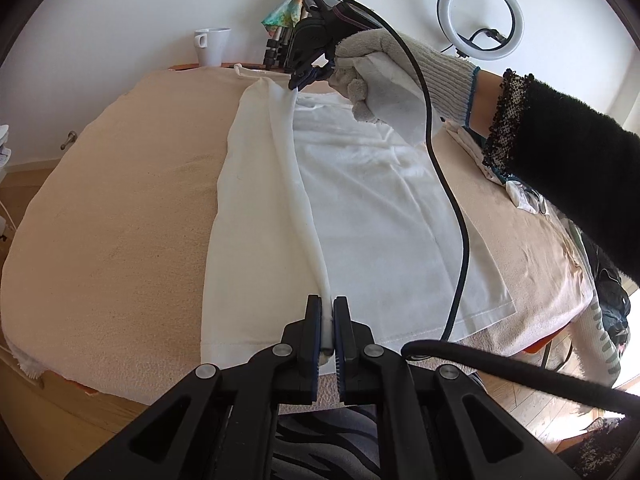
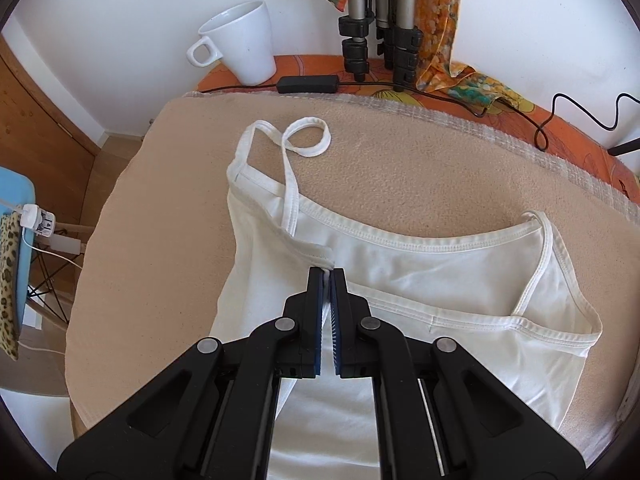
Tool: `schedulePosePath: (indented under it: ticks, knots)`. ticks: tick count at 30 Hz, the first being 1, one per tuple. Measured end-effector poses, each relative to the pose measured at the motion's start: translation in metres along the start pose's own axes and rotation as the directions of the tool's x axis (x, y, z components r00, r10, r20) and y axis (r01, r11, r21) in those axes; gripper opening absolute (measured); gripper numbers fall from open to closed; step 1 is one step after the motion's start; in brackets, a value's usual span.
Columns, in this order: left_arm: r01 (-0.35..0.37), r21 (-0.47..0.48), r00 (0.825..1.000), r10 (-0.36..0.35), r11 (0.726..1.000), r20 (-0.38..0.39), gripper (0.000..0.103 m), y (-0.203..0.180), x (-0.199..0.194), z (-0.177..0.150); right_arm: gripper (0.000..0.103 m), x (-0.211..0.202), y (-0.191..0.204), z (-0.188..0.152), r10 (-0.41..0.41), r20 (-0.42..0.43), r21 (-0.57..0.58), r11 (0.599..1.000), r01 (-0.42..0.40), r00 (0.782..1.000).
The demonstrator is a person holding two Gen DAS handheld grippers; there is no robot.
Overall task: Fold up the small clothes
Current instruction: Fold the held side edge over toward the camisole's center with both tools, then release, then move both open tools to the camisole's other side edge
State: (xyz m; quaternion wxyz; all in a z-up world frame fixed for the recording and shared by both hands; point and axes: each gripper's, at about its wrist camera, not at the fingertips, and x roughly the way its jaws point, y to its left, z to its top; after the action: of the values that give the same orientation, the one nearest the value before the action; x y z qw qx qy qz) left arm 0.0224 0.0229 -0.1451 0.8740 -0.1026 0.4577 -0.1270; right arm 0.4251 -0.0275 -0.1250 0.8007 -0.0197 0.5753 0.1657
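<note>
Camisole (image 2: 460,276): white, spread on the beige blanket (image 2: 400,152) over the counter; left side raised into a ridge, partway over the middle.
Left gripper (image 1: 328,316): clamped on the hem end of that ridge, near edge.
Right gripper (image 2: 327,280): pinched on the top edge by the left strap, far end (gloved hand (image 1: 372,80) behind it).
Progress: first lengthwise fold begun, not yet laid flat; right side, straps and crosswise fold apparently left.
Surroundings: white mug (image 2: 244,40), tripod legs (image 2: 380,28) beyond.
</note>
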Motion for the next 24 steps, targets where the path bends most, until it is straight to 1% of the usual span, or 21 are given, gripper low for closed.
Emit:
schedulePosePath:
  ticks: [1, 2, 3, 4, 5, 6, 8, 9, 11, 13, 14, 15, 20, 24]
  knots:
    - [-0.005, 0.004, 1.000, 0.005, 1.000, -0.007, 0.005, -0.002, 0.003, 0.000, 0.005, 0.002, -0.003, -0.001, -0.006, -0.001, 0.009, 1.000, 0.006, 1.000]
    - [-0.002, 0.008, 1.000, 0.002, 1.000, -0.012, 0.009, -0.003, 0.005, -0.001, 0.005, 0.004, -0.008, 0.000, -0.002, 0.002, 0.026, 1.000, 0.002, 1.000]
    - [0.000, 0.012, 1.000, 0.001, 1.000, -0.023, 0.022, -0.005, 0.007, -0.002, 0.005, 0.005, -0.011, 0.000, 0.020, 0.007, 0.040, 0.999, -0.020, 1.000]
    - [-0.002, 0.015, 1.000, 0.003, 1.000, -0.028, 0.023, -0.007, 0.008, -0.002, 0.005, 0.008, -0.012, 0.002, 0.054, 0.009, 0.047, 0.997, -0.054, 0.999]
    - [-0.006, 0.019, 1.000, 0.006, 1.000, -0.029, 0.024, -0.010, 0.008, -0.003, 0.005, 0.010, -0.012, 0.003, 0.071, 0.001, 0.044, 0.996, -0.071, 0.997]
    - [-0.008, 0.025, 1.000, 0.009, 1.000, -0.027, 0.024, -0.012, 0.007, -0.004, 0.005, 0.013, -0.011, 0.004, 0.061, -0.009, 0.031, 0.998, -0.061, 0.998]
    - [-0.023, 0.034, 1.000, 0.023, 0.999, -0.016, 0.025, -0.013, 0.002, -0.006, 0.005, 0.013, -0.006, 0.005, 0.012, -0.005, -0.007, 1.000, -0.012, 1.000]
    - [-0.030, 0.038, 1.000, 0.030, 0.999, -0.009, 0.025, -0.013, -0.001, -0.006, 0.006, 0.012, -0.005, 0.005, 0.010, -0.003, -0.019, 1.000, -0.010, 1.000]
    - [-0.050, 0.047, 0.999, 0.050, 0.998, -0.001, 0.025, -0.012, -0.006, -0.008, 0.014, 0.008, -0.005, 0.003, 0.003, 0.003, -0.027, 1.000, -0.003, 1.000]
    - [-0.077, 0.061, 0.997, 0.077, 0.995, 0.012, 0.025, -0.012, -0.011, -0.010, 0.035, 0.001, -0.010, 0.001, 0.000, 0.022, -0.022, 1.000, 0.001, 1.000]
    - [-0.087, 0.069, 0.996, 0.086, 0.994, 0.019, 0.025, -0.013, -0.014, -0.011, 0.038, -0.005, -0.013, -0.001, 0.007, 0.034, -0.017, 1.000, -0.006, 0.999]
    - [-0.095, 0.076, 0.995, 0.094, 0.992, 0.024, 0.025, -0.014, -0.016, -0.012, 0.040, -0.011, -0.016, -0.002, 0.018, 0.044, -0.015, 1.000, -0.017, 0.999]
    - [-0.143, 0.110, 0.989, 0.139, 0.984, 0.045, 0.025, -0.019, -0.025, -0.016, 0.041, -0.050, -0.034, -0.009, 0.066, 0.098, 0.008, 0.998, -0.067, 0.993]
    - [-0.159, 0.123, 0.987, 0.153, 0.980, 0.058, 0.028, -0.028, -0.029, -0.016, 0.047, -0.085, -0.053, -0.020, 0.082, 0.156, 0.025, 0.996, -0.087, 0.984]
